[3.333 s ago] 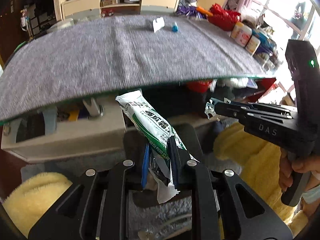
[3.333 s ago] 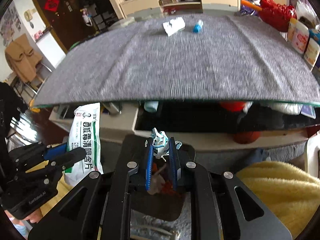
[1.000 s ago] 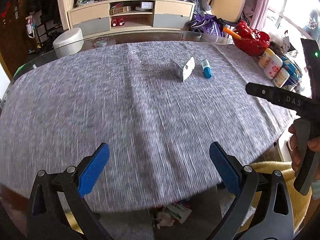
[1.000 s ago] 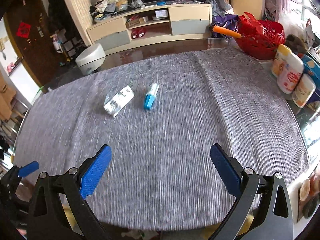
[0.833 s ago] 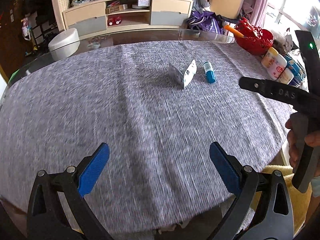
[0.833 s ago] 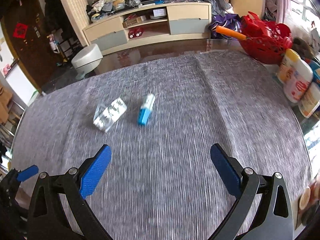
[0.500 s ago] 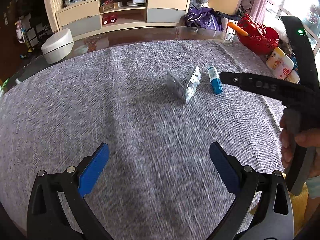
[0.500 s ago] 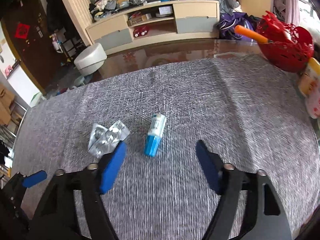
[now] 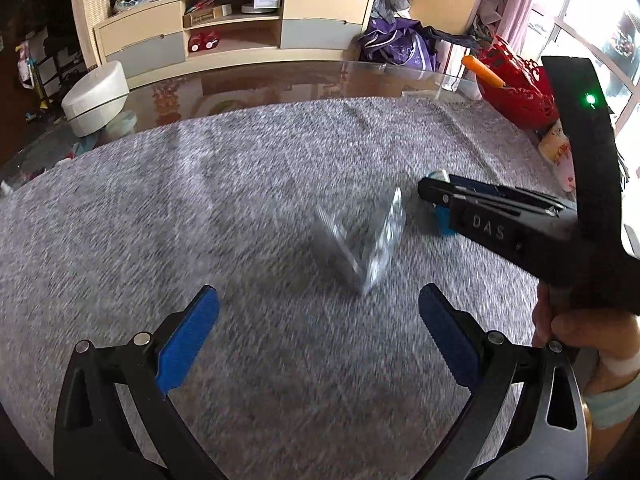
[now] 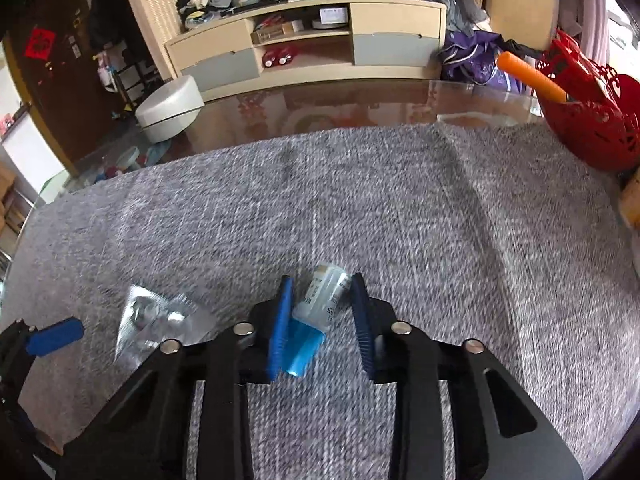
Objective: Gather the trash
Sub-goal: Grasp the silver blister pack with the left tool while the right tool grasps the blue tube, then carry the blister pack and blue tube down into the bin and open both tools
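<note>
A small bottle with a clear body and a blue cap lies on the grey cloth. My right gripper straddles it with its jaws closing. The left pad touches the cap and the right pad touches the clear end. In the left wrist view the bottle shows just behind the right gripper. A bent silver blister pack lies left of the bottle, also seen as foil in the right wrist view. My left gripper hovers open just short of it, nothing between its pads.
A red basket with an orange stick stands at the table's far right, with printed jars nearer along that edge. Bare glass tabletop lies beyond the cloth. A white stool and a low cabinet stand behind.
Both grippers moved forward and down toward the two items. The right jaws narrowed from wide open to closing around the bottle. The left jaws stayed wide open.
</note>
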A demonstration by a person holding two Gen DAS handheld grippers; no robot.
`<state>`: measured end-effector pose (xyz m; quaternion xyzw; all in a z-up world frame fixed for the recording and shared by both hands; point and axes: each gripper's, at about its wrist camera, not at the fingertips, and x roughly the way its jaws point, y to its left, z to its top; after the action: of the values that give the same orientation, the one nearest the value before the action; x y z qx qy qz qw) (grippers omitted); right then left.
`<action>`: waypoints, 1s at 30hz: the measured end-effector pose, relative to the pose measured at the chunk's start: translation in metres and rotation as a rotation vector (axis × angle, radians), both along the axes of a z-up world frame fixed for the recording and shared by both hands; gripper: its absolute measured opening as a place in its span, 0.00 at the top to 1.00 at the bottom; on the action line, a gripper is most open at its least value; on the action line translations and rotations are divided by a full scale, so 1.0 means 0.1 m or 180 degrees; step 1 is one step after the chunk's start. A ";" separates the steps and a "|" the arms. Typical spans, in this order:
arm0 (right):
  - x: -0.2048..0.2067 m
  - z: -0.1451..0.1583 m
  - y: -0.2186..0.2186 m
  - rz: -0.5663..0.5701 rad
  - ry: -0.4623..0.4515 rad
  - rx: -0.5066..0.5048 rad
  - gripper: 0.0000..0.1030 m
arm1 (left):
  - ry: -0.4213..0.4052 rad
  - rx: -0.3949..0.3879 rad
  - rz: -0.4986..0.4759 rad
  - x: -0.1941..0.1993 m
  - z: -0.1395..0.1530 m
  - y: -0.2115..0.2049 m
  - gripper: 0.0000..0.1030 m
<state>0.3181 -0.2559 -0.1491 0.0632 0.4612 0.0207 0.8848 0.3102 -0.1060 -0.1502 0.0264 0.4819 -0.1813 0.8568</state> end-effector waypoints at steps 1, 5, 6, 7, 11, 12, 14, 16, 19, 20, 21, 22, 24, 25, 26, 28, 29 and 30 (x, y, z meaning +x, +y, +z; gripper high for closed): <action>0.02 0.00 -0.02 -0.0001 0.0003 0.0006 0.75 | -0.0005 0.0000 -0.0010 0.04 0.00 -0.03 0.09; 0.04 0.01 -0.07 0.0029 0.0002 0.0059 0.81 | 0.0024 -0.0008 -0.0074 0.18 -0.04 -0.15 0.27; 0.04 0.01 -0.09 0.0042 0.0003 0.0078 0.81 | 0.0031 -0.0009 -0.0070 0.20 -0.05 -0.17 0.34; 0.02 0.01 -0.10 0.0058 0.0006 0.0111 0.81 | 0.0049 -0.0025 -0.0068 0.23 -0.07 -0.20 0.36; -0.06 0.02 -0.15 0.0082 0.0026 0.0103 0.81 | 0.0027 -0.0028 -0.0111 0.26 -0.09 -0.28 0.49; -0.08 0.02 -0.15 0.0089 0.0033 0.0102 0.81 | 0.0019 -0.0037 -0.0127 0.26 -0.08 -0.29 0.54; -0.13 0.04 -0.15 0.0089 0.0041 0.0111 0.81 | 0.0044 -0.0052 -0.0134 0.25 -0.07 -0.30 0.57; -0.20 0.10 -0.15 0.0086 0.0025 0.0127 0.81 | 0.0050 -0.0046 -0.0145 0.19 -0.05 -0.27 0.59; -0.29 0.17 -0.14 0.0091 -0.0004 0.0153 0.81 | 0.0013 -0.0026 -0.0123 0.05 0.04 -0.18 0.60; -0.35 0.21 -0.12 0.0100 -0.0012 0.0154 0.81 | -0.0003 -0.0027 -0.0101 -0.01 0.08 -0.14 0.61; -0.39 0.24 -0.09 0.0115 -0.0019 0.0152 0.81 | -0.0024 -0.0031 -0.0078 -0.08 0.13 -0.09 0.61; -0.45 0.28 -0.06 0.0132 -0.0029 0.0150 0.81 | -0.0042 -0.0037 -0.0066 -0.14 0.17 -0.05 0.61; -0.58 0.37 0.01 0.0172 -0.0058 0.0129 0.81 | -0.0085 -0.0033 -0.0033 -0.31 0.27 0.03 0.61; -0.64 0.40 0.04 0.0185 -0.0070 0.0112 0.81 | -0.0097 -0.0028 -0.0028 -0.36 0.29 0.05 0.61; -0.73 0.46 0.07 0.0186 -0.0083 0.0078 0.81 | -0.0117 -0.0021 -0.0019 -0.47 0.34 0.09 0.61; -0.86 0.54 0.12 0.0189 -0.0108 0.0031 0.81 | -0.0146 -0.0045 0.0001 -0.65 0.42 0.18 0.61; -0.95 0.58 0.14 0.0217 -0.0117 0.0026 0.81 | -0.0152 -0.0073 0.0016 -0.75 0.45 0.21 0.61; -1.04 0.61 0.16 0.0235 -0.0123 0.0028 0.81 | -0.0150 -0.0102 0.0026 -0.85 0.48 0.26 0.61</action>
<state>0.2145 -0.2395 -0.0878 0.0496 0.4460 0.0566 0.8919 0.2257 -0.0805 -0.1019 0.0149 0.4587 -0.1848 0.8690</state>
